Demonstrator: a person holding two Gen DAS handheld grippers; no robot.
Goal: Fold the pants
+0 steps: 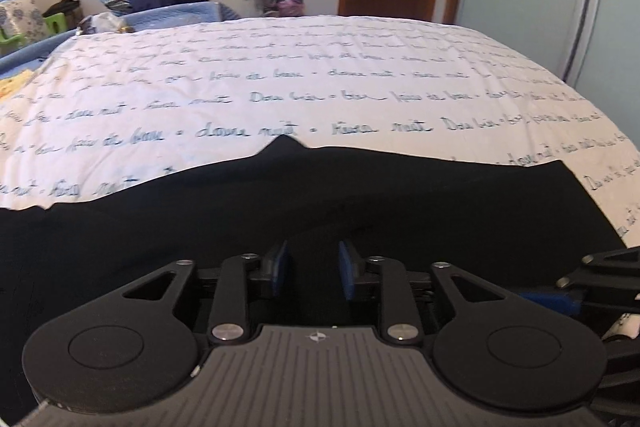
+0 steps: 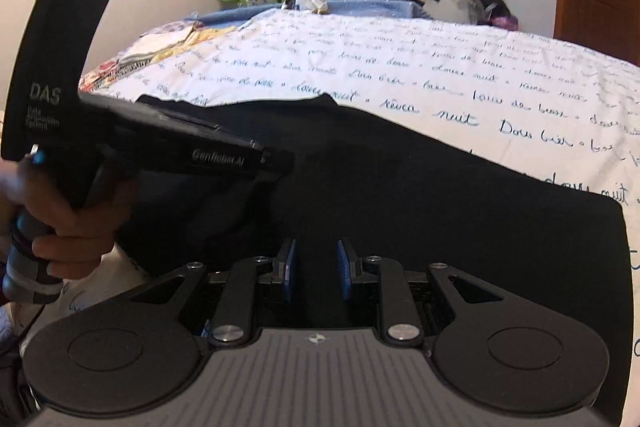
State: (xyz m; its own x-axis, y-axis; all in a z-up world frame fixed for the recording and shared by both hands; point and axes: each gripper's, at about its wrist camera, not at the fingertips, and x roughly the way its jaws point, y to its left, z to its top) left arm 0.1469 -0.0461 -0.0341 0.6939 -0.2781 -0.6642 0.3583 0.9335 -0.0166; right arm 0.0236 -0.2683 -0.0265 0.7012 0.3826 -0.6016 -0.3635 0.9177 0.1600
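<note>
My left fingers [image 1: 312,269] and right fingers [image 2: 316,269] both stand narrow and hold nothing. The dark pants [image 1: 360,195] lie flat on the bed [image 1: 320,75] just ahead. I should pinch one edge fully before lifting.

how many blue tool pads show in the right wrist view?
2. Left pad and right pad flank the gap of the right tool, above the dark pants. The left tool is seen side-on; its pads are hidden.
</note>
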